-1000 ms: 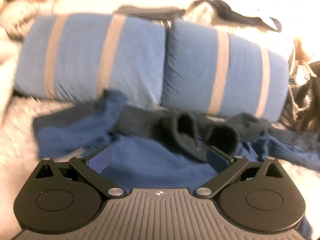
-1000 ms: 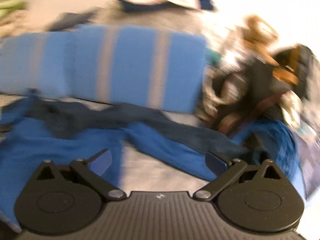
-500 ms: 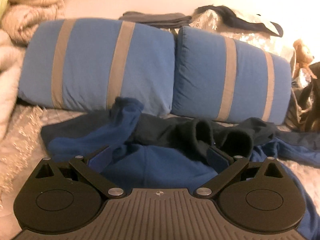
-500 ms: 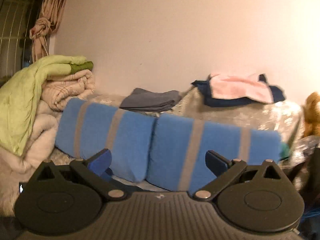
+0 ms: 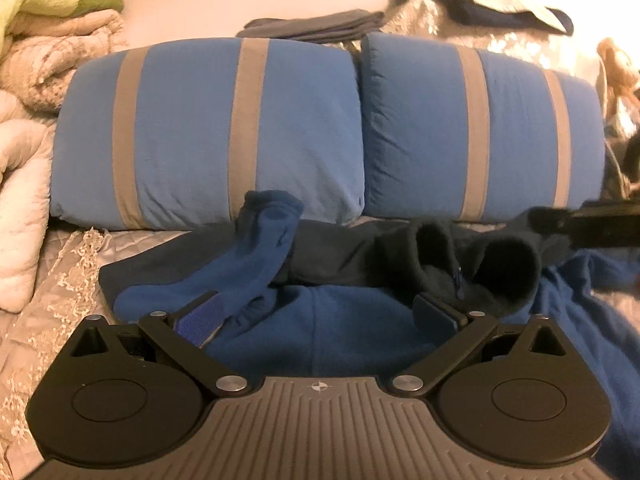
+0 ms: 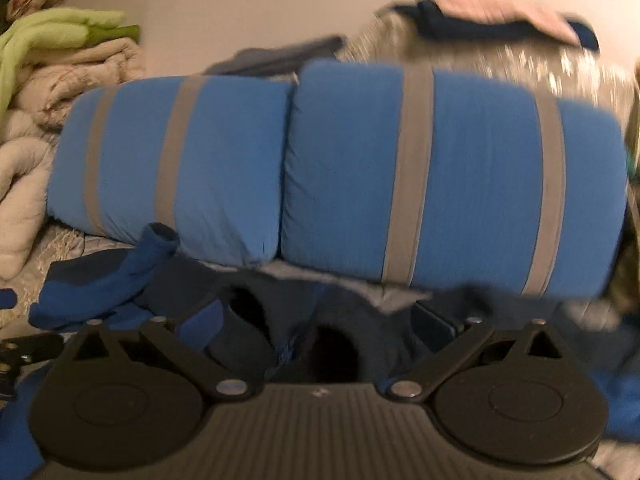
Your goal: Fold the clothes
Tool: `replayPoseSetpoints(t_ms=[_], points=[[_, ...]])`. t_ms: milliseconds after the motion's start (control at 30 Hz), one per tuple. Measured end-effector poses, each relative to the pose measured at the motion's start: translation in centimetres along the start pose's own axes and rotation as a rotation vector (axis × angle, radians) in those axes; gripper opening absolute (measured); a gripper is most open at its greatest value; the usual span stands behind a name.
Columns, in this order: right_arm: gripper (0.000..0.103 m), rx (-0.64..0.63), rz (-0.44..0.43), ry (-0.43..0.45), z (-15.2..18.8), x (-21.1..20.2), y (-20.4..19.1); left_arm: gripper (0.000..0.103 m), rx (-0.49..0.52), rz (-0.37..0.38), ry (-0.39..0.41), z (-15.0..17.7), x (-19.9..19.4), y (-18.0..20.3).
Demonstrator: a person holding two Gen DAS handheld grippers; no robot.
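Right gripper (image 6: 316, 320) has dropped from facing the wall half a second ago to low over the garment; left gripper (image 5: 316, 312) has barely shifted. Both grippers spread wide, nothing between the fingers. Blue fleece jacket (image 5: 320, 332) lies unfolded on the bed (image 5: 60, 280), in front of the pillows near the head edge. Its dark collar (image 5: 472, 264) stands open in two loops with a small zipper between them. Left gripper hovers over the jacket body; its right finger sits just beside the collar, cannot tell if touching. One blue sleeve (image 5: 256, 256) is bent up, cuff resting against the left striped pillow (image 5: 192, 128). Right striped pillow (image 5: 480, 128) sits touching it, side by side. In the right wrist view the collar openings sit directly between the right gripper's fingers, close under the camera; view is motion-blurred. Dark blurred bar at right edge of left view, likely the other gripper, cannot tell. Folded blankets (image 5: 40, 40) are stacked at the bed's left edge, green one on top. Folded grey cloth (image 5: 316, 28) behind the pillows, pink-and-navy cloth (image 6: 500, 20) behind the right pillow.
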State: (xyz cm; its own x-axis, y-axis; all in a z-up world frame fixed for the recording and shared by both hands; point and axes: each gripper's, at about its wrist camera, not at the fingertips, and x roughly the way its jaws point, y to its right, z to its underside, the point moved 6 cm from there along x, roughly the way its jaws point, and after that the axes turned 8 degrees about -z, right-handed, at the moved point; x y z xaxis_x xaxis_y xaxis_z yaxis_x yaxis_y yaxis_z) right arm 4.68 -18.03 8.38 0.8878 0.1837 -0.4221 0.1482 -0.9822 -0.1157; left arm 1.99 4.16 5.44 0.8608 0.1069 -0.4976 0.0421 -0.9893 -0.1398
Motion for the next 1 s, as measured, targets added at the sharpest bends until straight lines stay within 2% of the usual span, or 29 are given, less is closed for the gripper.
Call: replayPoseSetpoints(t_ms=[100,167,233,300,367,533,600,667,700,733,833,1000], points=[[0.103,0.04,0.025,-0.102,1.5,2.2,1.2,0.103,0.016,0.013,-0.021,0.1,0.8,0.6],[0.103,-0.026,0.045,-0.076,1.2,2.5,1.2,0.103,0.012,0.032,-0.041,0.1,1.5,0.9],[0.102,-0.08,0.085,-0.086,1.4,3.1,1.3,0.103,0.009,0.037,-0.051,-0.3,2.3,1.2],[0.099,-0.081,0.076,-0.12,1.8,3.9,1.6,0.103,0.007,0.042,-0.06,-0.6,3.1,1.5],[0.09,-0.055,0.065,-0.154,2.6,4.8,2.1,0.103,0.004,0.057,-0.069,-0.7,3.8,1.8],[0.077,-0.025,0.123,-0.22,4.2,7.2,3.6,0.103,-0.015,0.123,-0.089,-0.6,5.5,2.9],[0.067,-0.002,0.13,-0.234,4.4,7.5,4.1,0.102,-0.023,0.151,-0.117,-0.3,6.4,3.7],[0.026,0.022,0.129,-0.246,4.4,7.6,4.5,0.101,-0.029,0.166,-0.142,0.0,7.1,4.3],[0.017,0.038,0.123,-0.251,4.3,7.5,4.7,0.098,-0.026,0.165,-0.155,0.2,7.4,4.6],[0.015,0.062,0.116,-0.245,4.1,7.2,5.0,0.092,-0.021,0.158,-0.176,0.4,7.7,4.8],[0.015,0.136,0.111,-0.205,3.3,6.3,6.0,0.092,-0.046,0.172,-0.249,1.0,8.0,4.9],[0.016,0.175,0.108,-0.212,3.0,5.7,6.2,0.092,-0.044,0.136,-0.25,0.8,6.9,4.4]])
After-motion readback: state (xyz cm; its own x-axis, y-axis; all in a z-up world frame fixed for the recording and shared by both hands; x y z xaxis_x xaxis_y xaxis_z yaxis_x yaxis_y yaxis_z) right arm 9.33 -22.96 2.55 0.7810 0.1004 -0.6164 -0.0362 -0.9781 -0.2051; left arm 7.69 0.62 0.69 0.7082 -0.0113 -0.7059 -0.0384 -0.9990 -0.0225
